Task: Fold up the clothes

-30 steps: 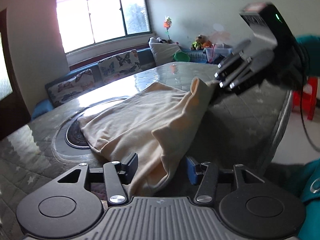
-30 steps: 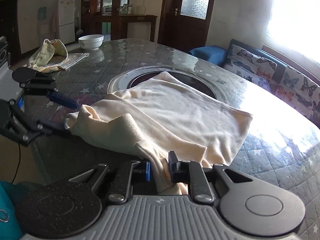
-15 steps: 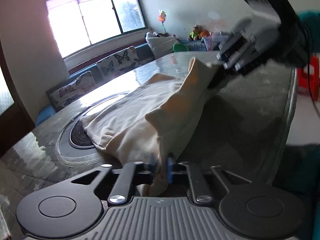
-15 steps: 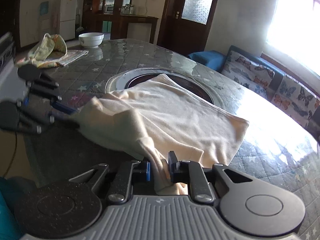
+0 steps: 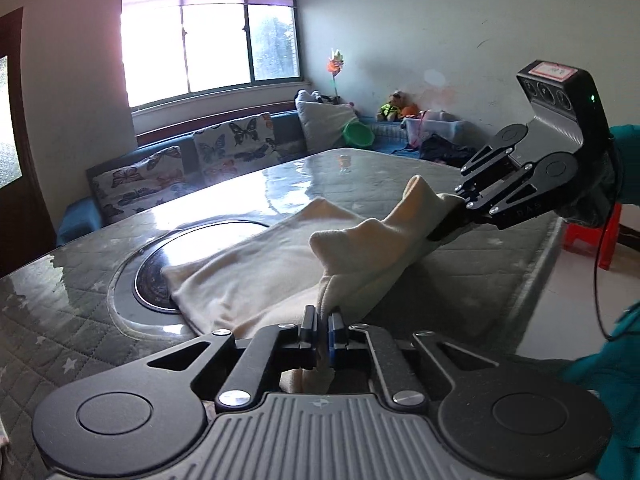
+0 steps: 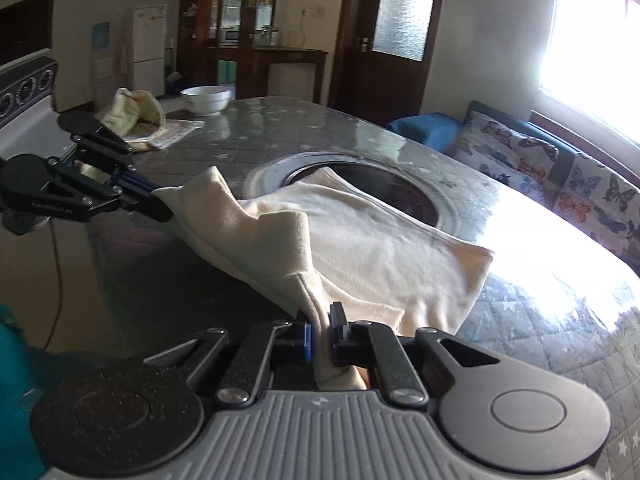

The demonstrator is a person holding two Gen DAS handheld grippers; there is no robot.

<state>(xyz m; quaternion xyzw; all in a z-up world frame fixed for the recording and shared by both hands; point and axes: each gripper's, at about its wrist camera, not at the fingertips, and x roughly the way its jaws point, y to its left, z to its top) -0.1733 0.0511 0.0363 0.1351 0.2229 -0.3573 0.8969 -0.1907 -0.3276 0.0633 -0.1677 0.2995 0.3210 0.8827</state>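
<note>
In the left wrist view, the left gripper is clamped tight on a fold of the cream garment, with cloth bunched between its closed fingers and a little hanging behind them. The garment lies on the quilted table, its far edge reaching over the round inset in the tabletop. To the right of the inset, the right gripper pinches another raised corner of the garment, lifting it clear of the table. A teal sleeve shows at the frame's right edge.

In the right wrist view, the right gripper is closed on the garment's near hem. The cloth spreads from there toward the round inset, partly covering it. Left of the inset, the left gripper grips a lifted corner. Beyond the inset stand a white bowl and a crumpled yellowish cloth on the table.
</note>
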